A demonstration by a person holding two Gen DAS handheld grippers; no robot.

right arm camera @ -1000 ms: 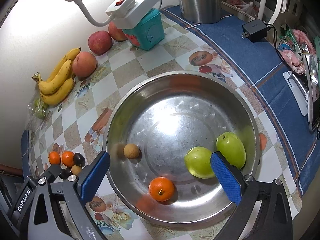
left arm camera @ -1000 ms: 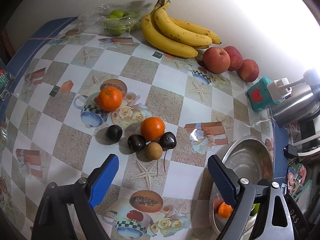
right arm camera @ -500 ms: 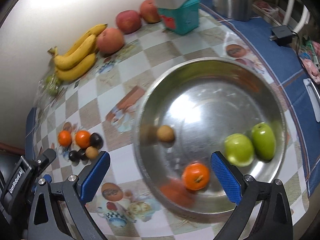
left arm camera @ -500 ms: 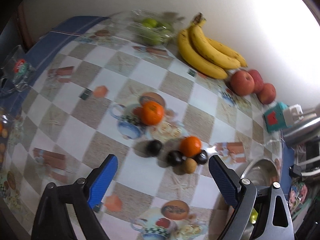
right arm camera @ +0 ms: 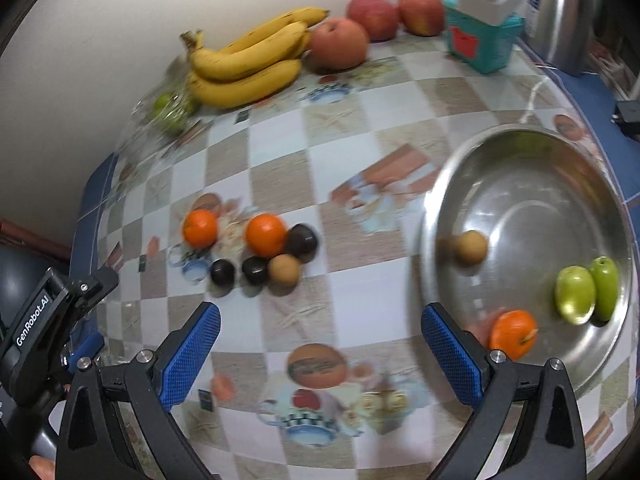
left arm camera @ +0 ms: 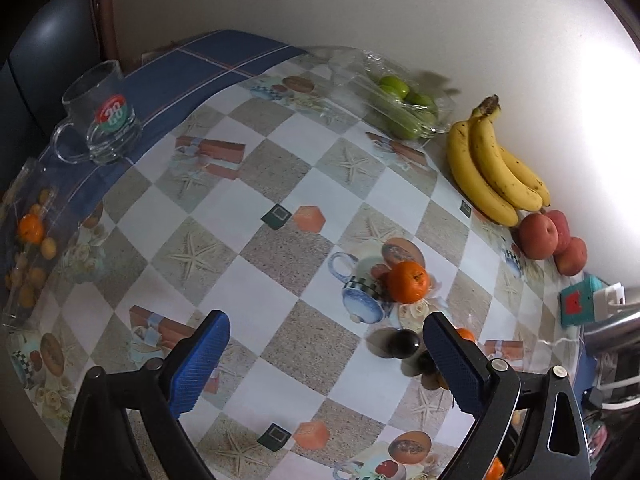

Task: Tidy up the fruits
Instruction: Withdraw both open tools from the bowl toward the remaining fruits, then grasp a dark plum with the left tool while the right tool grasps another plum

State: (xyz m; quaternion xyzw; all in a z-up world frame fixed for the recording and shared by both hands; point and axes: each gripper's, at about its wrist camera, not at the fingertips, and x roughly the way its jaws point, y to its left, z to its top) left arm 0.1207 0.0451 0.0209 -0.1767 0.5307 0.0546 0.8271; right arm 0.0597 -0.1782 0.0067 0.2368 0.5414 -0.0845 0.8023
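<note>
Both cameras have swung left over the last second: the right gripper [right arm camera: 320, 354], which had been looking straight down into the bowl [right arm camera: 448, 200], now has it off at 3 o'clock and the loose cluster on the table [right arm camera: 360, 312] near 11 o'clock — its jaws spread wide and empty. In the bowl sit an orange [right arm camera: 513, 334], a small brown fruit [right arm camera: 471, 246] and two green fruits [right arm camera: 585, 290]. The cluster holds two oranges [right arm camera: 265, 235], three dark fruits [right arm camera: 302, 241] and a brown one [right arm camera: 284, 269], touching or nearly so. The left gripper [left arm camera: 326, 364], also spread and empty, has turned further left — the cluster is half hidden behind its right finger at 3 o'clock. This reads as the right gripper going back for the next piece; bananas [right arm camera: 248, 65] and apples [right arm camera: 339, 43] wait along the wall.
</note>
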